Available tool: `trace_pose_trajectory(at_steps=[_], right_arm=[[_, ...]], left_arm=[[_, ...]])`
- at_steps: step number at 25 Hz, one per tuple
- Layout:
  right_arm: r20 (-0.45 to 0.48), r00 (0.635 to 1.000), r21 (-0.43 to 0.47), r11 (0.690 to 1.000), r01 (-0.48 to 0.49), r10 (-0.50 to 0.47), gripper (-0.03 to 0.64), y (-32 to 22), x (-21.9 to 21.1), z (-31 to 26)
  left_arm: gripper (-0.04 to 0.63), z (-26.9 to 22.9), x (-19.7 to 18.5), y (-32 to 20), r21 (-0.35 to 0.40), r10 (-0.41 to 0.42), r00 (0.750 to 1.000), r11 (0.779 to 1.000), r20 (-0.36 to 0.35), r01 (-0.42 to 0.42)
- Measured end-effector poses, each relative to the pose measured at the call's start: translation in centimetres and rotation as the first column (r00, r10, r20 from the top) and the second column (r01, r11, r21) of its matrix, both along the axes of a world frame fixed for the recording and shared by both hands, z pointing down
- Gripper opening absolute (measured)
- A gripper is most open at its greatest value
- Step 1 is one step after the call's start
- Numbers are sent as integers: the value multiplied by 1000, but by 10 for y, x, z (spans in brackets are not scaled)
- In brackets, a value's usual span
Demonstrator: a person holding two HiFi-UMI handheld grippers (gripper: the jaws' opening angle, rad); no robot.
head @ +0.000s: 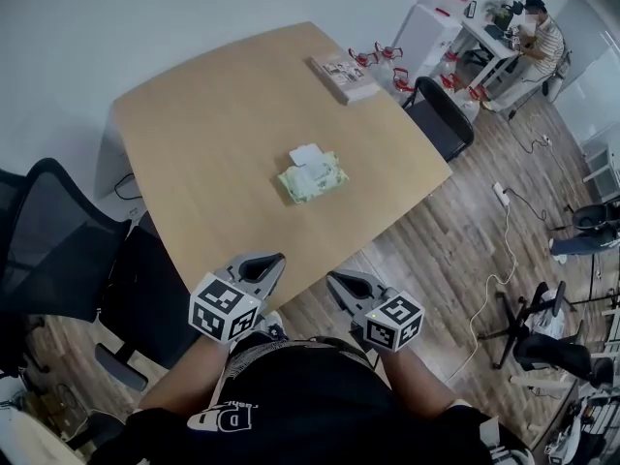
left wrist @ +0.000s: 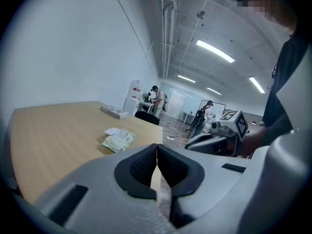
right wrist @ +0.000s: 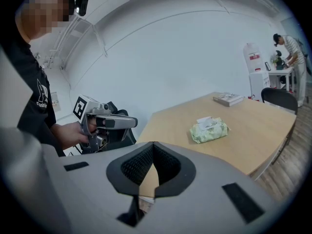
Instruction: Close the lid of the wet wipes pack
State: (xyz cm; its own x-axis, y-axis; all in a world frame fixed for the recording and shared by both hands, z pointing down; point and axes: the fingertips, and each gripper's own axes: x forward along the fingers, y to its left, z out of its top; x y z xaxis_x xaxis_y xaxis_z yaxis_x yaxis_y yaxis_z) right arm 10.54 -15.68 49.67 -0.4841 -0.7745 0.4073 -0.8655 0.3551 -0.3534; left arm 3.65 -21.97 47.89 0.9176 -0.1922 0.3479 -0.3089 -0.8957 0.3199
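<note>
The wet wipes pack [head: 313,175] lies out near the middle of the table [head: 213,114], pale green and soft-looking. Its long axis runs roughly across the person's line of sight. A white flap [head: 306,153] sits at its far side, and I take this for the lid folded open and back, away from the person. From here I cannot tell how it is hinged.

That is what the coming move hangs on. The pack is straight ahead of both grippers and well apart from them, with bare table top between. The left gripper [head: 269,263] and the right gripper [head: 339,283] are held side by side at the near edge of the table, close to the person's body. Both point forward and a little down toward the pack. It lies about between their two lines, so neither hand looks clearly nearer.

On each gripper the fingers are pressed together at the tips, with nothing between them. The right gripper view shows the pack [right wrist: 209,129] off to the right, beyond its own closed fingers.

In my judgement, closing the lid means a long reach forward first, then coming over the flap from behind.

A book [head: 344,76] rests at the table's far edge, clear of all this.
</note>
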Motion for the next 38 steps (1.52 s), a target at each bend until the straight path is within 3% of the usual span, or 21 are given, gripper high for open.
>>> trace_pose_trajectory(at_steps=[10,19,23,28,38], right_arm=[[-36,999,20,1000,11,-10,5,-47,8,-7],[-75,994,26,997,77,-75,5,-119,52,2],[-61,991,-23,993,118,-120,5,-164,76,15],[-93,984,-58,987,148,-153,6,-214,107,36],[-87,968,-130,966,223,-235,6,-279,138,68]], left_arm=[[20,7,-9,-30,-10,-41,999,999,-3,41],[20,19,-15,-59,-22,-175,984,984,44,176],[18,24,-16,-76,-52,-263,962,962,67,267],[20,28,-13,-95,-177,-392,920,904,21,390],[20,30,-13,-98,-142,-512,853,841,101,522]])
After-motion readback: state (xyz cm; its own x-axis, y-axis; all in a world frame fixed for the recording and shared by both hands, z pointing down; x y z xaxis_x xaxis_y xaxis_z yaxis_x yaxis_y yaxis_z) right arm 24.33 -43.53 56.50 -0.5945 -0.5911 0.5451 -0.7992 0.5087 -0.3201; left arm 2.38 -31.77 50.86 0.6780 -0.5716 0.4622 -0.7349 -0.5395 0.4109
